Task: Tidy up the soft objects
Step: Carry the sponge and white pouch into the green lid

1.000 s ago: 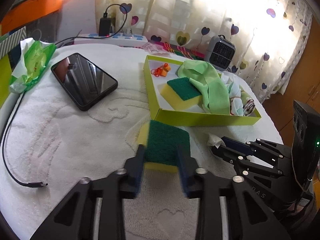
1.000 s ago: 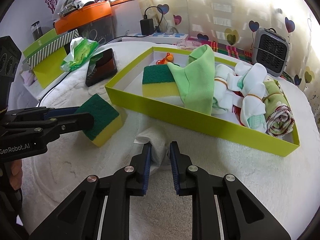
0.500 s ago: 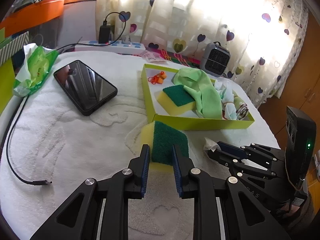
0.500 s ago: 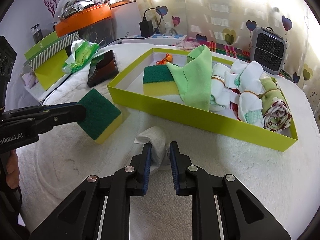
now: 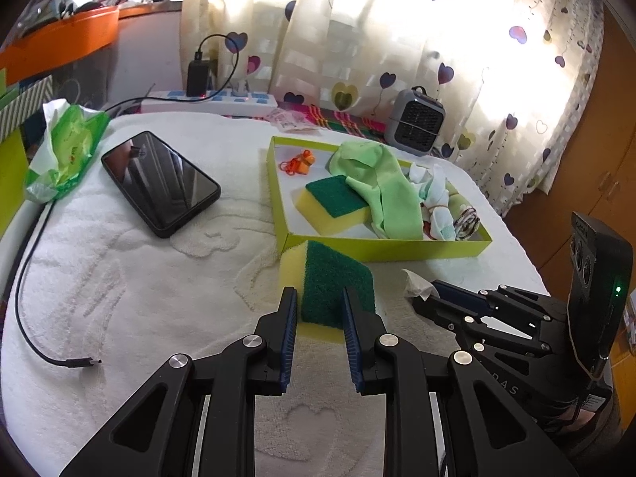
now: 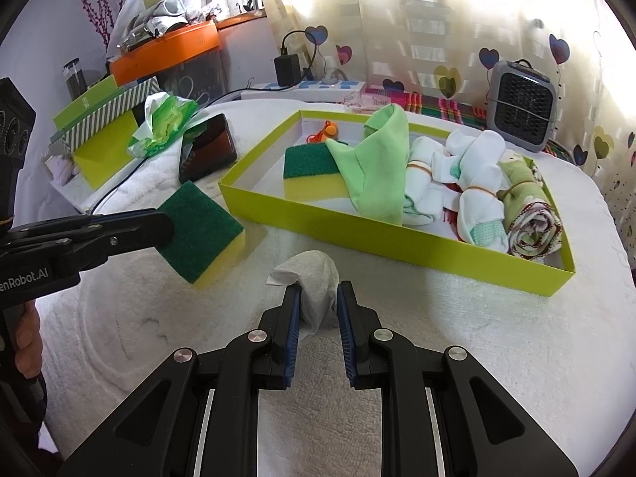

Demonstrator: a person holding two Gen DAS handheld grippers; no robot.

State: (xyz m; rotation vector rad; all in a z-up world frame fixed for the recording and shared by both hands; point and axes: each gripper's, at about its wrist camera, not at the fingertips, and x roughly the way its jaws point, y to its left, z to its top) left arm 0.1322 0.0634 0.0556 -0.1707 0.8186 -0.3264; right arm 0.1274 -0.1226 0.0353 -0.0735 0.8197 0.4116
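My left gripper (image 5: 319,298) is shut on a yellow sponge with a green scouring face (image 5: 332,278) and holds it lifted above the white towel, just short of the lime-green box (image 5: 381,247); the sponge also shows in the right wrist view (image 6: 200,232). My right gripper (image 6: 318,296) is shut on a crumpled white tissue (image 6: 316,278) over the towel in front of the box (image 6: 357,226). The box holds a second sponge (image 6: 310,173), a green cloth (image 6: 373,171), rolled white socks (image 6: 473,183) and a rolled patterned towel (image 6: 528,214).
A black phone (image 5: 159,183), a green wet-wipe pack (image 5: 65,151) and a loose black cable (image 5: 35,298) lie on the white towel (image 5: 119,298) to the left. A small grey fan (image 6: 520,105) and a power strip (image 6: 302,89) stand behind the box.
My left gripper closed on the sponge and lifted it clear of the towel. The right gripper stayed shut on the tissue and rose slightly.
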